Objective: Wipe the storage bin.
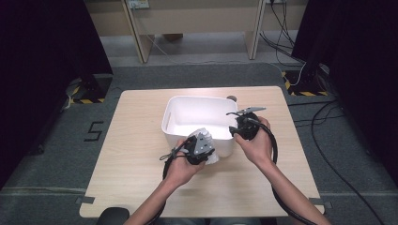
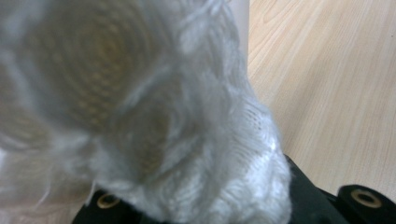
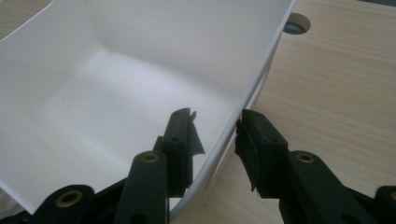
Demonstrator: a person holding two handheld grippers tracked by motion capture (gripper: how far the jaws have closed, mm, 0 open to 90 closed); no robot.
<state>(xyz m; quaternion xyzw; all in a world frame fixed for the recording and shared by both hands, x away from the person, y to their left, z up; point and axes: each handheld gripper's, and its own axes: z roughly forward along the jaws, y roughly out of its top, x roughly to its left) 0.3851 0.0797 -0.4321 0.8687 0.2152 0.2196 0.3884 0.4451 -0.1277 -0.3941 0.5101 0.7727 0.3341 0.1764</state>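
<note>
L gripper (image 1: 199, 149) jaws clamped tight on a white fuzzy cloth (image 2: 187, 140), held just at the near wall of the white bin (image 1: 174, 110), prob. so it can go in. R gripper (image 3: 215, 140) jaws straddle bin's right wall, one in, one out, pads w/ a small gap so not pinching; looks meant to steady bin on the wooden table (image 1: 131, 154)
</note>
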